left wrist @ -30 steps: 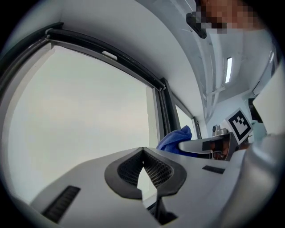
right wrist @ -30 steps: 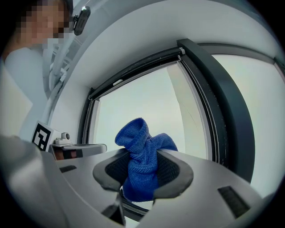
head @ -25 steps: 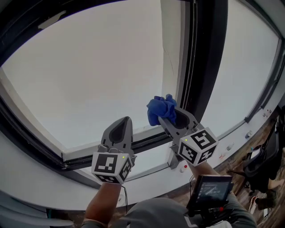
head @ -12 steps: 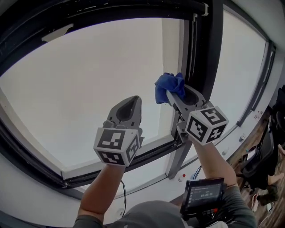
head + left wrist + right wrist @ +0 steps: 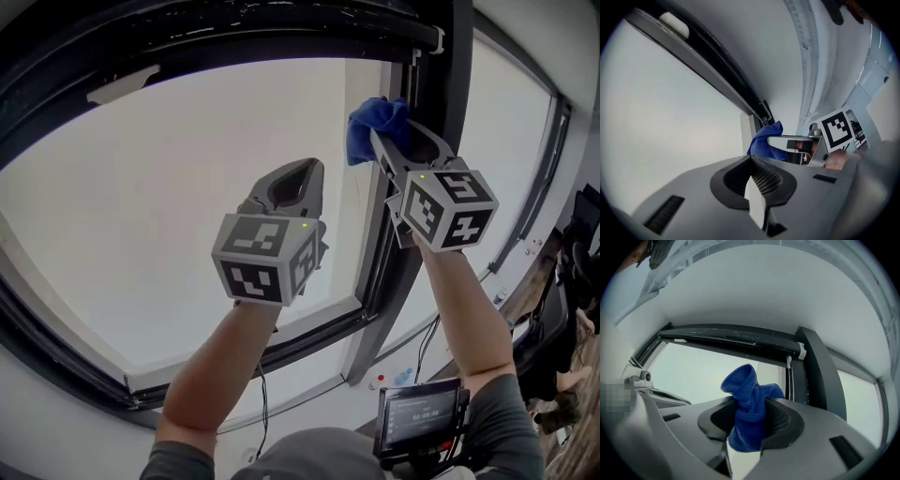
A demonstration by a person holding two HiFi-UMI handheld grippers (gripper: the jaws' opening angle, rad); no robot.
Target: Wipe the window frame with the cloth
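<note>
My right gripper (image 5: 396, 141) is shut on a bunched blue cloth (image 5: 373, 127), which it holds high against the dark vertical post of the window frame (image 5: 452, 150), just below the top rail (image 5: 234, 33). In the right gripper view the cloth (image 5: 749, 401) sticks up out of the jaws, with the post (image 5: 819, 373) to its right. My left gripper (image 5: 292, 180) is raised in front of the glass, to the left of the cloth, shut and holding nothing. The left gripper view shows the cloth (image 5: 764, 139) beyond its shut jaws.
The pale window pane (image 5: 169, 206) fills the left; a second pane (image 5: 506, 141) lies right of the post. A white latch (image 5: 122, 84) sits on the top rail. A screen device (image 5: 422, 417) hangs at the person's waist. A dark chair (image 5: 572, 319) stands at the lower right.
Both grippers have risen. The right one carried the cloth up along the vertical post, from near the lower rail to just under the top rail.
</note>
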